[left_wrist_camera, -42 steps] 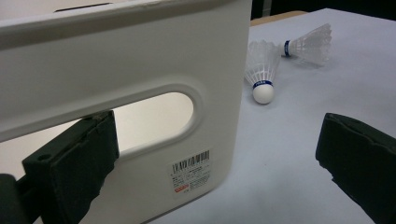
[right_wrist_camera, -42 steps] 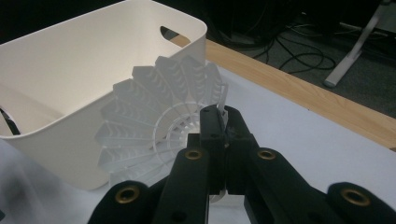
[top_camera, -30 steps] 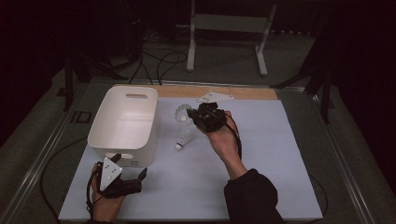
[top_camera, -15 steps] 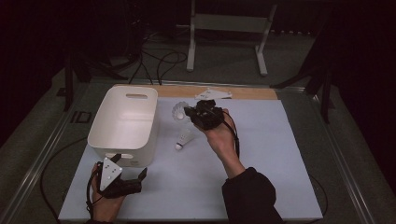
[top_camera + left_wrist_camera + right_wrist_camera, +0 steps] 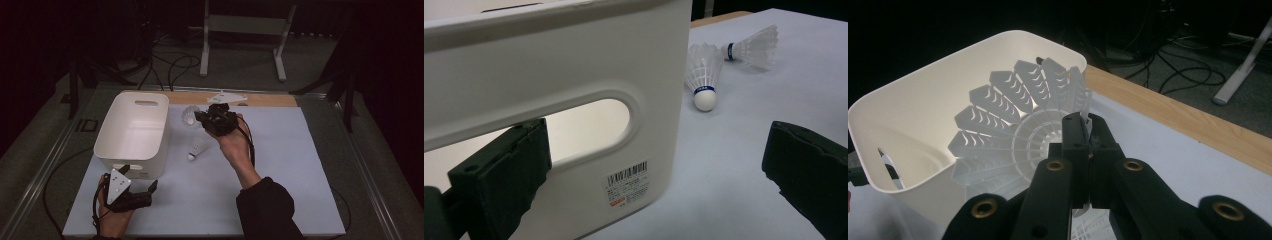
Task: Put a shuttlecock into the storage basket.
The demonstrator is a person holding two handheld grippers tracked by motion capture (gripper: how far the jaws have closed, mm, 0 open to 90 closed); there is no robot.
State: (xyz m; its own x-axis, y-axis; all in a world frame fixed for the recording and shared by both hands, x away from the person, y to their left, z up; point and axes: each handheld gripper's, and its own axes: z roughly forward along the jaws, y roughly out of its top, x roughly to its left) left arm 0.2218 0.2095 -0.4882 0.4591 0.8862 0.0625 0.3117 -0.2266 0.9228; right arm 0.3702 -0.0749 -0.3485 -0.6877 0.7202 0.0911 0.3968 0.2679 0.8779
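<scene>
Shuttlecock (image 5: 1018,125) skirt pinched, right claw (image 5: 1083,135) close-up

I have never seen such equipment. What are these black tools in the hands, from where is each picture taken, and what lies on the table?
There is no machine arm here. A person holds one hand-held gripper in each hand; each has two black jaws and carries its own small camera.

The high view looks down on the table from above. It shows the left hand-held gripper near the front and the right hand-held gripper farther back.

The left gripper view looks along that gripper's jaws. They stand open beside the handle end of a white bin.

The right gripper view looks along jaws closed on the skirt of a white shuttlecock, held close to the bin.

One more shuttlecock lies on the table beside the bin. The left gripper view shows two shuttlecocks there.
</scene>
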